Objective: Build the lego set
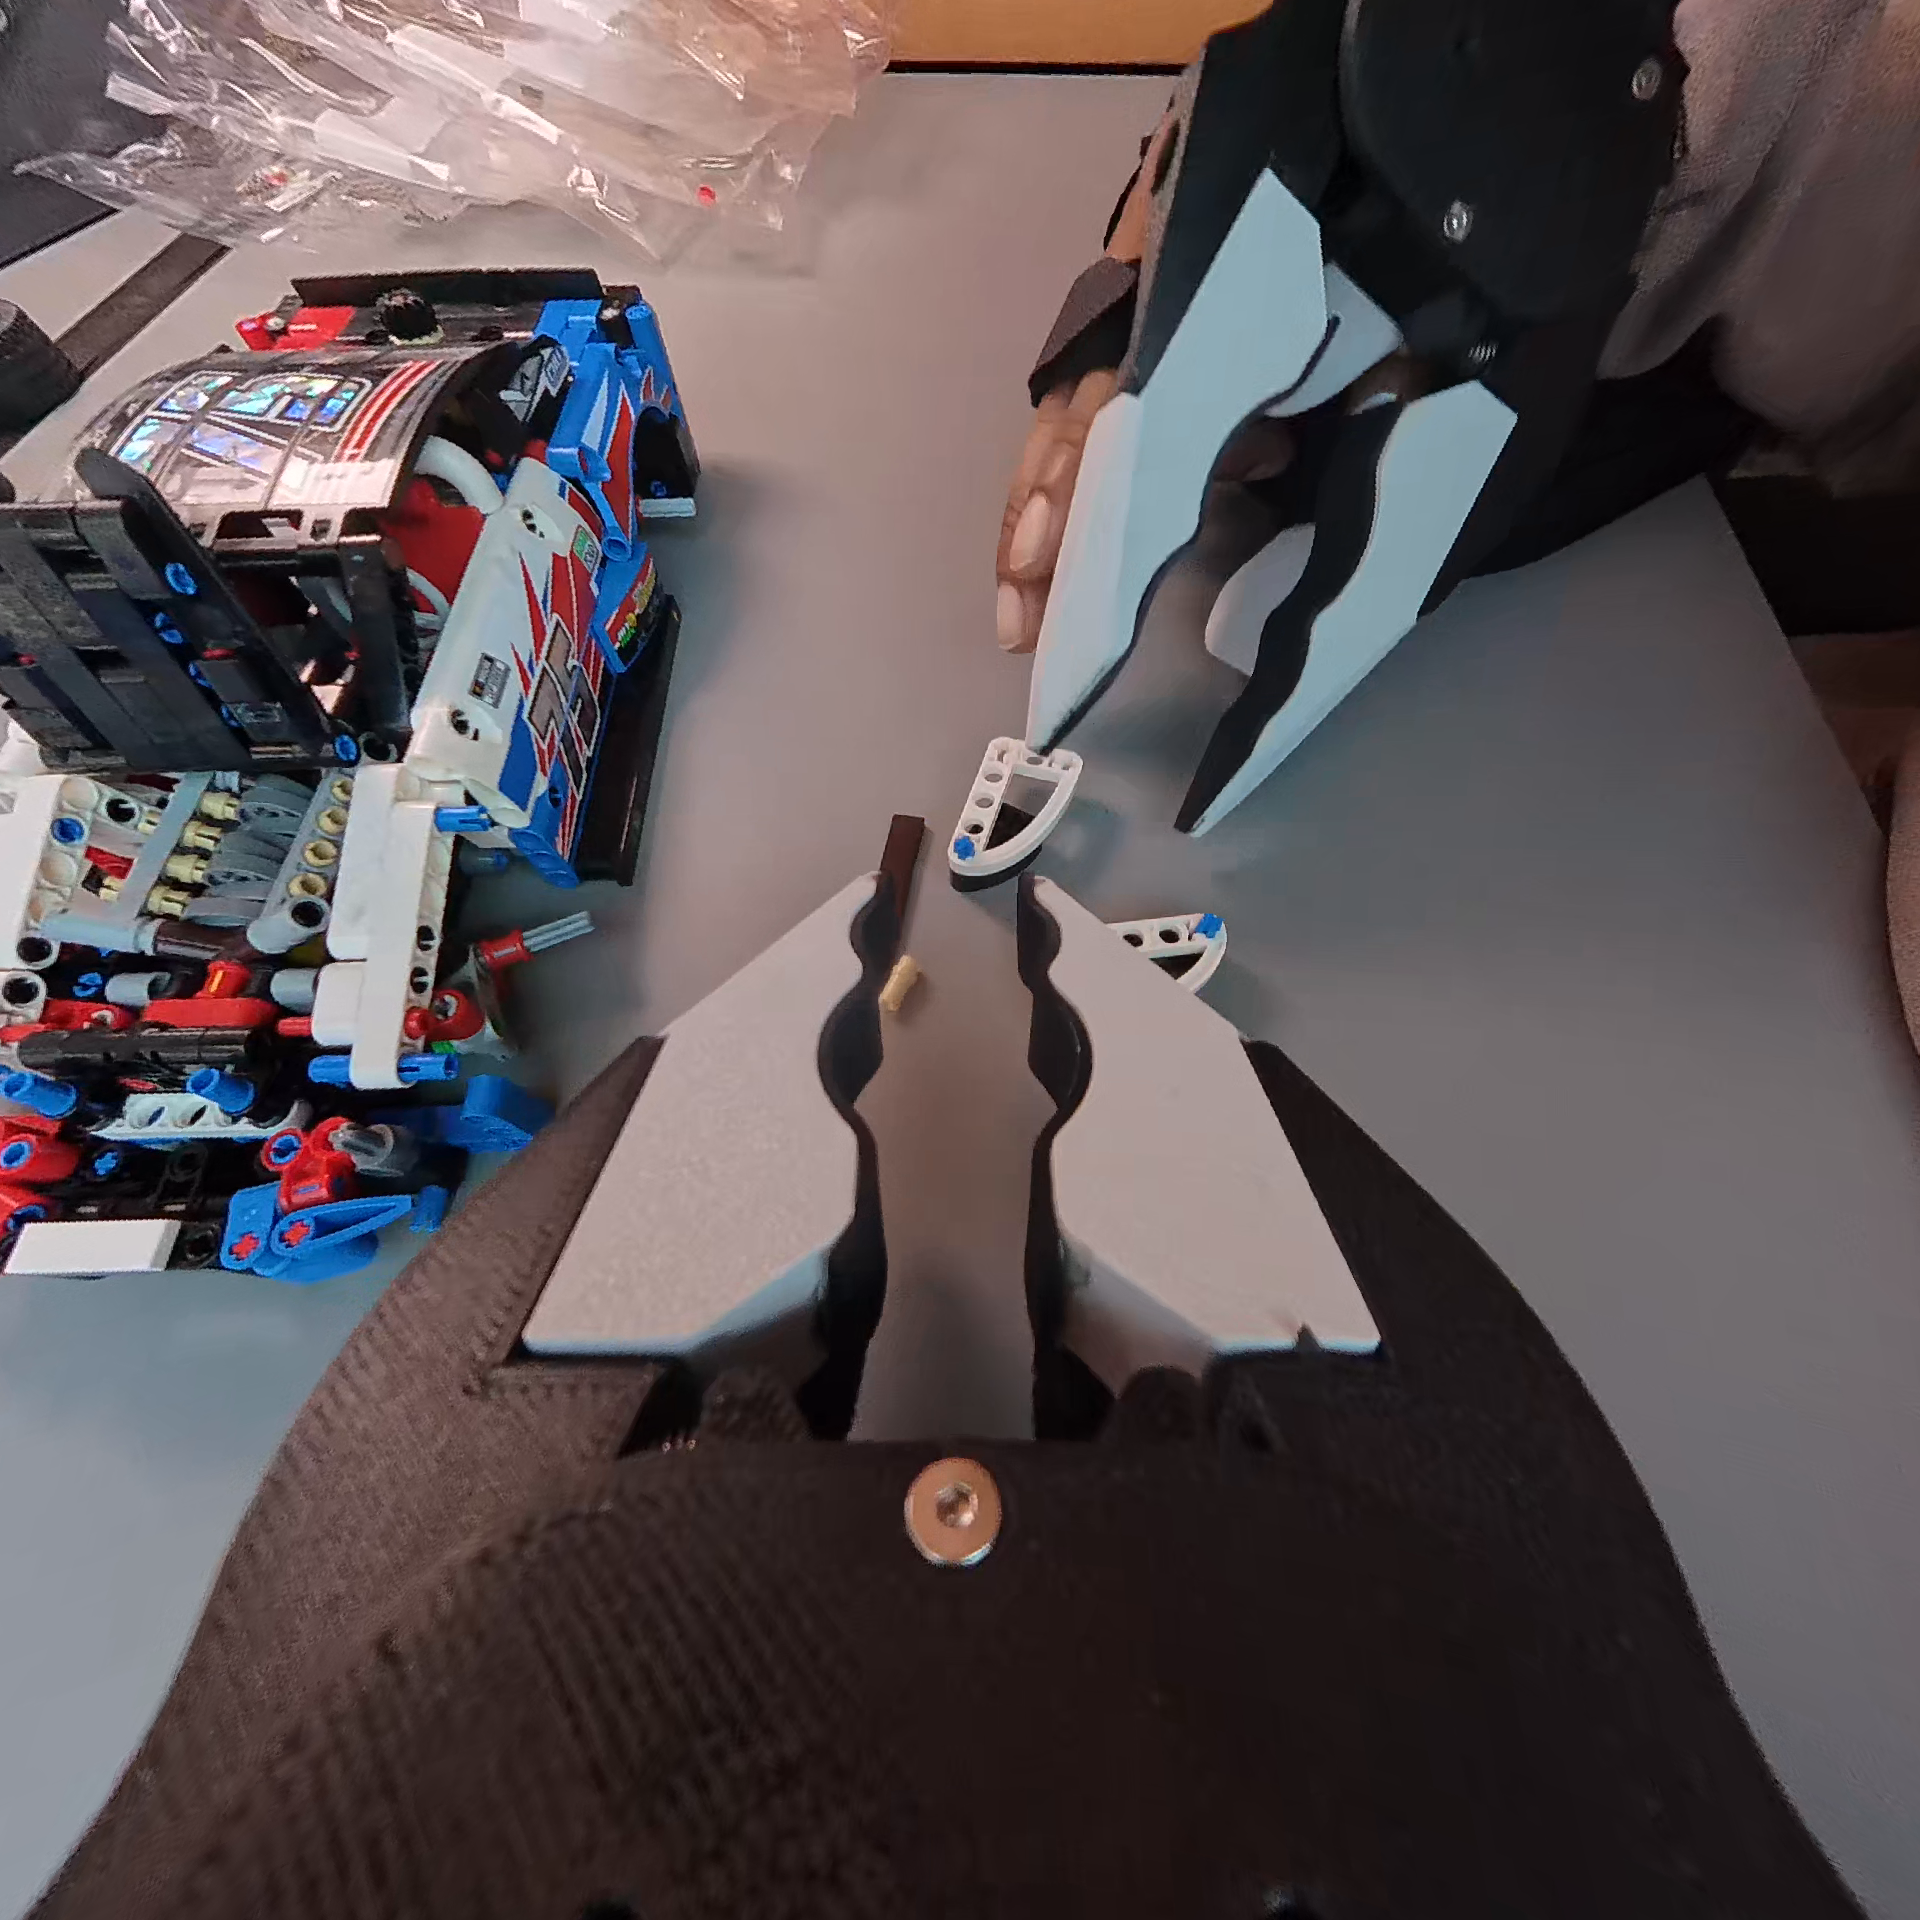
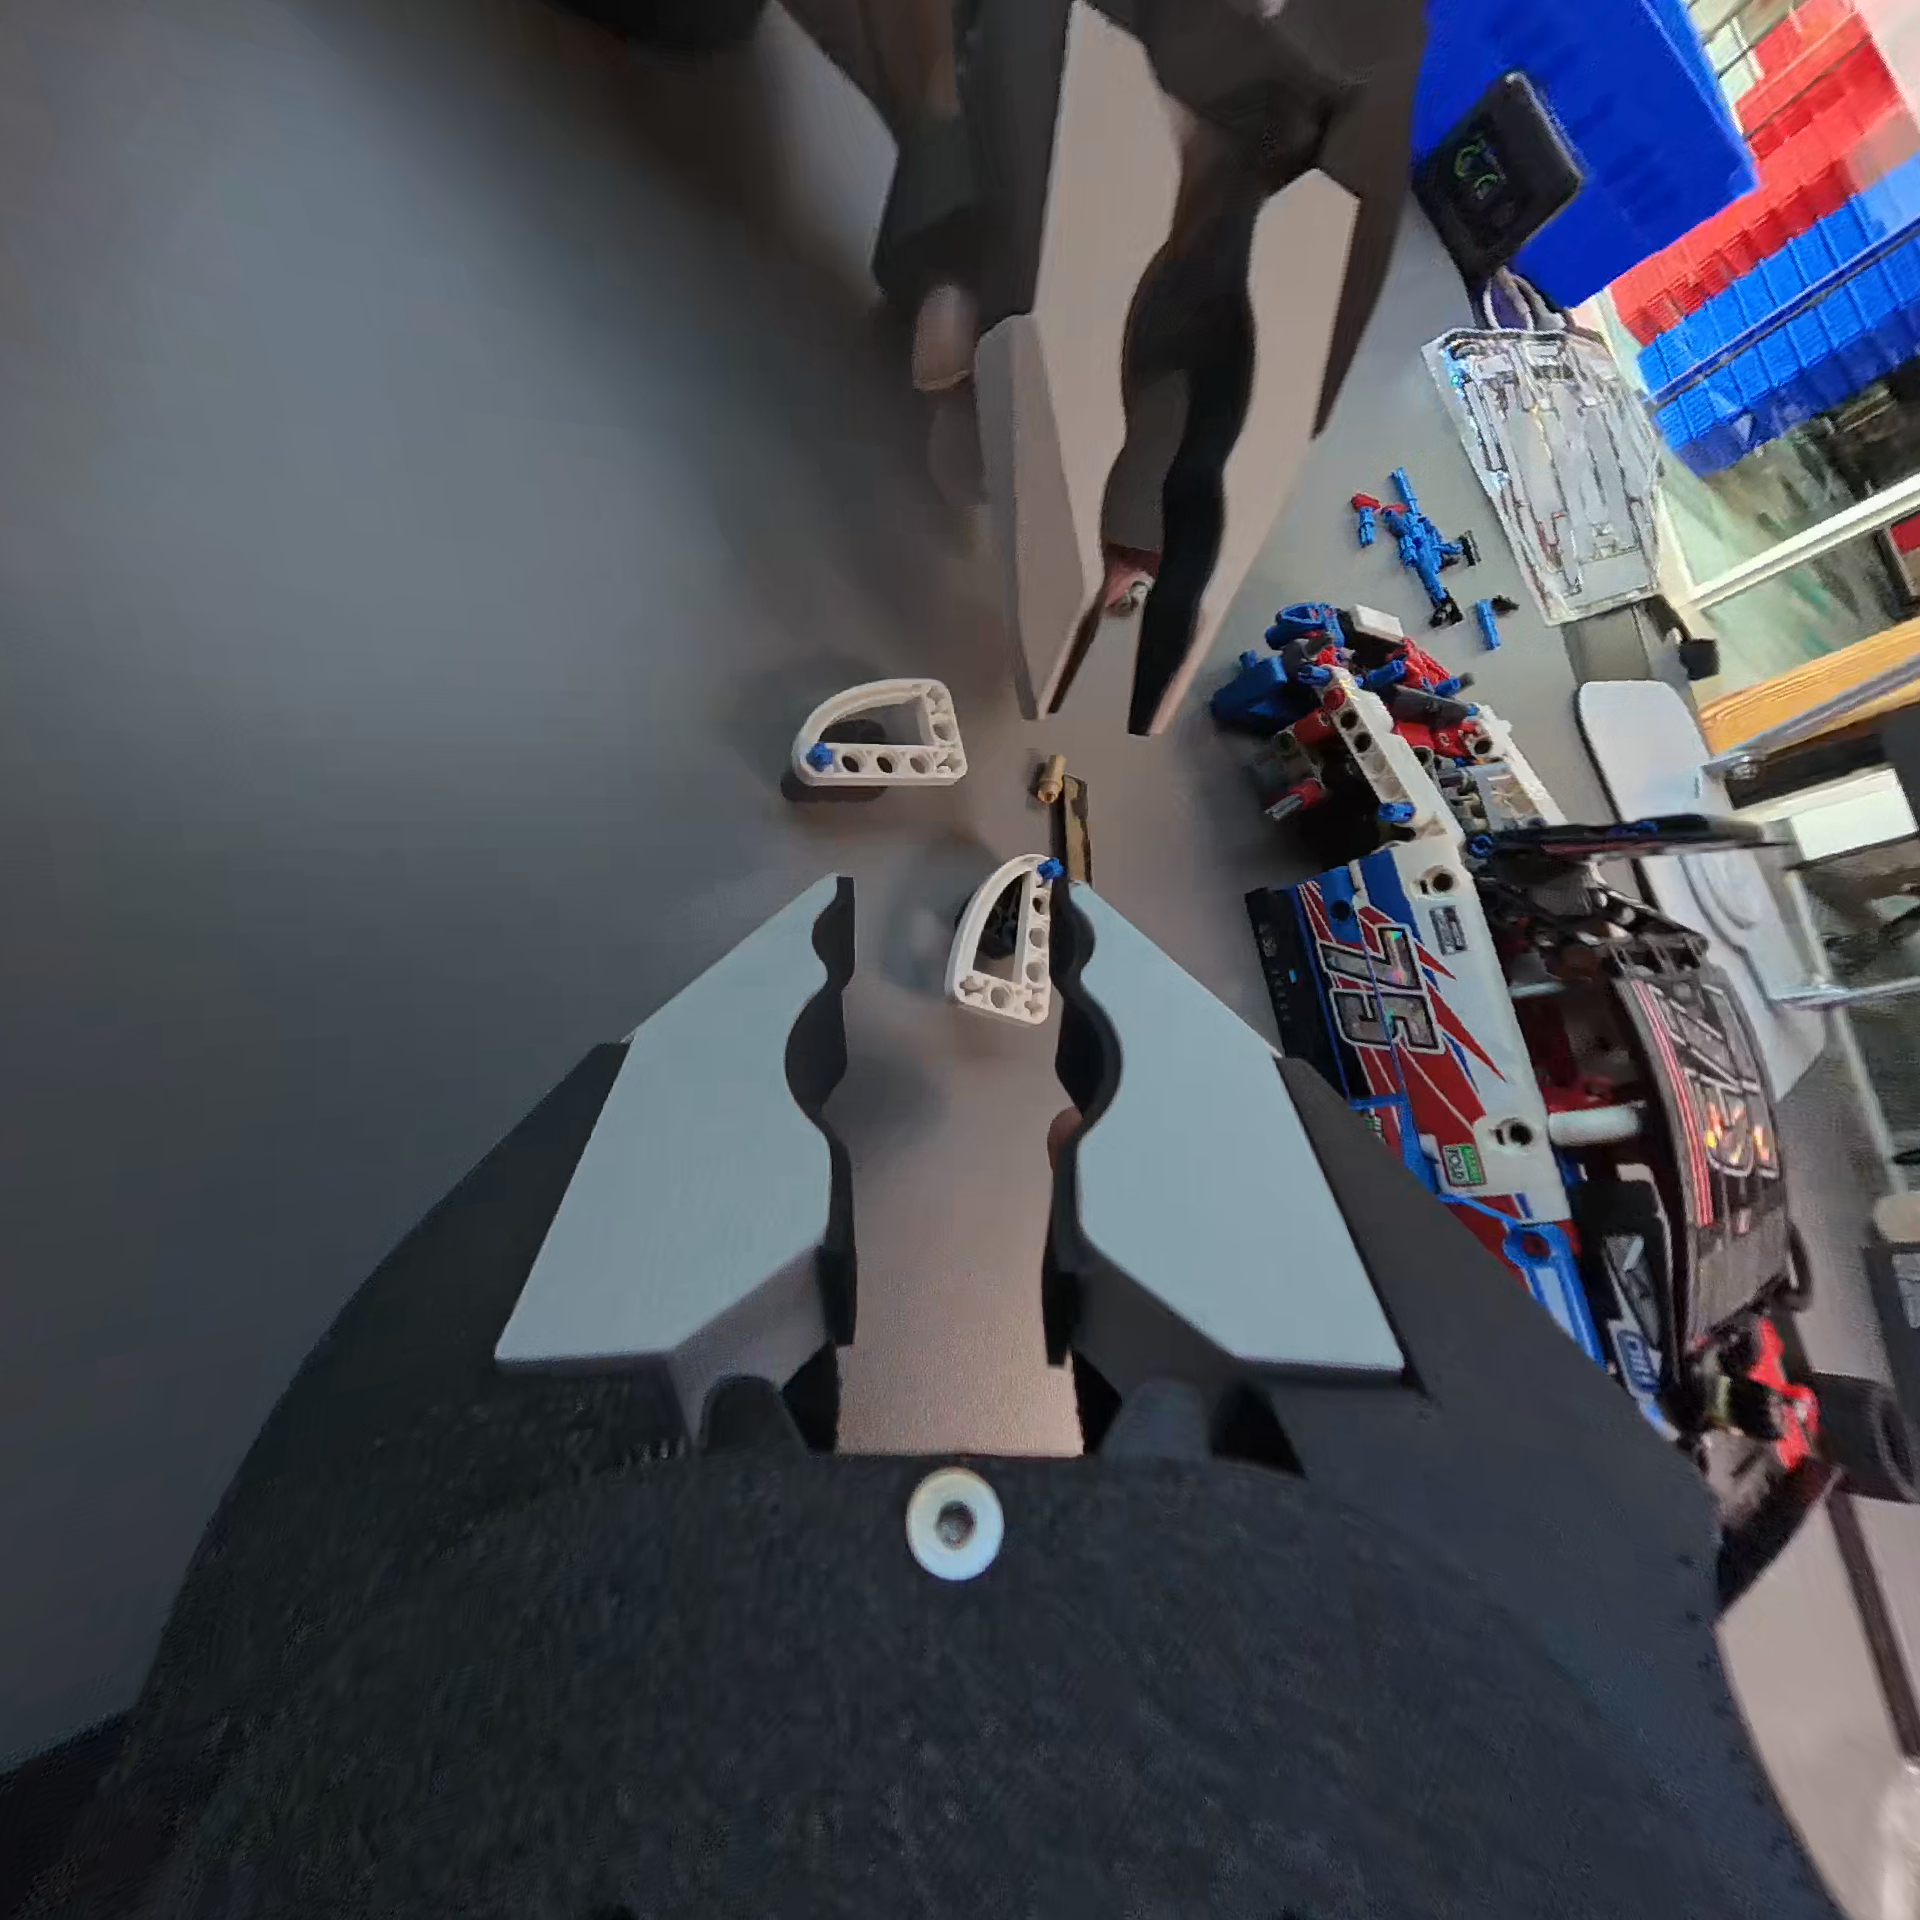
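Observation:
A partly built red, white and blue lego car [image 1: 488, 665] lies on the grey table [image 1: 1455, 1039]; it also shows in the right wrist view [image 2: 1403, 997]. My left gripper [image 1: 951, 894] is open and empty, low over a tan pin [image 1: 899, 982] and a thin black beam [image 1: 902, 847]. A white curved panel with a blue pin [image 1: 977, 805] lies just ahead. My right gripper [image 1: 1117, 784] is open, one fingertip touching that panel [image 2: 1029, 956], which sits between its fingers [image 2: 956, 894]. A second white curved panel [image 2: 883, 764] lies apart, and is half hidden in the left wrist view [image 1: 1164, 935].
Clear plastic bags [image 1: 468, 104] lie behind the car. Loose blue pieces [image 2: 1423, 540] and another clear bag [image 2: 1548, 468] lie past the car's open end. Blue and red bins [image 2: 1766, 208] stand beyond the table. A person's hand [image 1: 1034, 540] holds the right gripper. My right fingertips sit around 5 cm from my left ones.

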### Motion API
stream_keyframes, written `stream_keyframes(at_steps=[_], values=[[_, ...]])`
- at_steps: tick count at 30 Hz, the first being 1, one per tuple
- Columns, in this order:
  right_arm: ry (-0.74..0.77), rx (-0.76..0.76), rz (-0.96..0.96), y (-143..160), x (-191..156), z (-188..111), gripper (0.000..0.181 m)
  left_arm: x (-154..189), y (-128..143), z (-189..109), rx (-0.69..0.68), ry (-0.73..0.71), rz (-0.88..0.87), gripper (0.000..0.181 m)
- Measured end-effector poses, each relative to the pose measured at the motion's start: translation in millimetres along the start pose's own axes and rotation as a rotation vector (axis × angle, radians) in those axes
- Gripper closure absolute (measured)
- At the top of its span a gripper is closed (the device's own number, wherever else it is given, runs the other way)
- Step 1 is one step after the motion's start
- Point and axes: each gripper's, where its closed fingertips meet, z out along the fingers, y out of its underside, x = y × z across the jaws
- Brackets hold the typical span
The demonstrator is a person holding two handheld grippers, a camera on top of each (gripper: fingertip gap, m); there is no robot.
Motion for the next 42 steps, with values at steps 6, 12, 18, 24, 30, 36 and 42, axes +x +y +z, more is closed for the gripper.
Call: stream_keyframes(at_steps=[6, 12, 18, 24, 30, 36, 42], values=[[0.026, -0.013, 0.237, 22.2, 24.1, -10.0, 0.149, 16.1, 15.9, -3.2, -0.099, 0.121, -0.003, 0.16], [-0.012, -0.049, 0.268, 30.9, 17.8, -6.1, 0.149, 34.6, 20.4, 1.3, -0.14, 0.17, 0.091, 0.142], [-0.028, -0.052, 0.301, 31.4, 15.4, -2.7, 0.149, 37.2, 22.9, 11.6, -0.166, 0.119, 0.167, 0.147], [-0.048, -0.058, 0.336, 27.2, 13.6, -0.7, 0.149, 36.1, 20.6, 16.2, -0.195, 0.063, 0.149, 0.147], [-0.061, -0.088, 0.382, 22.8, 13.9, 5.7, 0.152, 36.9, 14.9, 26.8, -0.216, -0.033, 0.003, 0.147], [-0.059, -0.115, 0.303, 22.3, 12.7, 8.9, 0.162, 49.6, 2.3, 18.5, -0.157, 0.093, -0.103, 0.134], [-0.036, -0.052, 0.332, 4.4, 31.4, 10.1, 0.179, -6.7, -8.0, -17.4, -0.042, -0.031, -0.187, 0.142]])
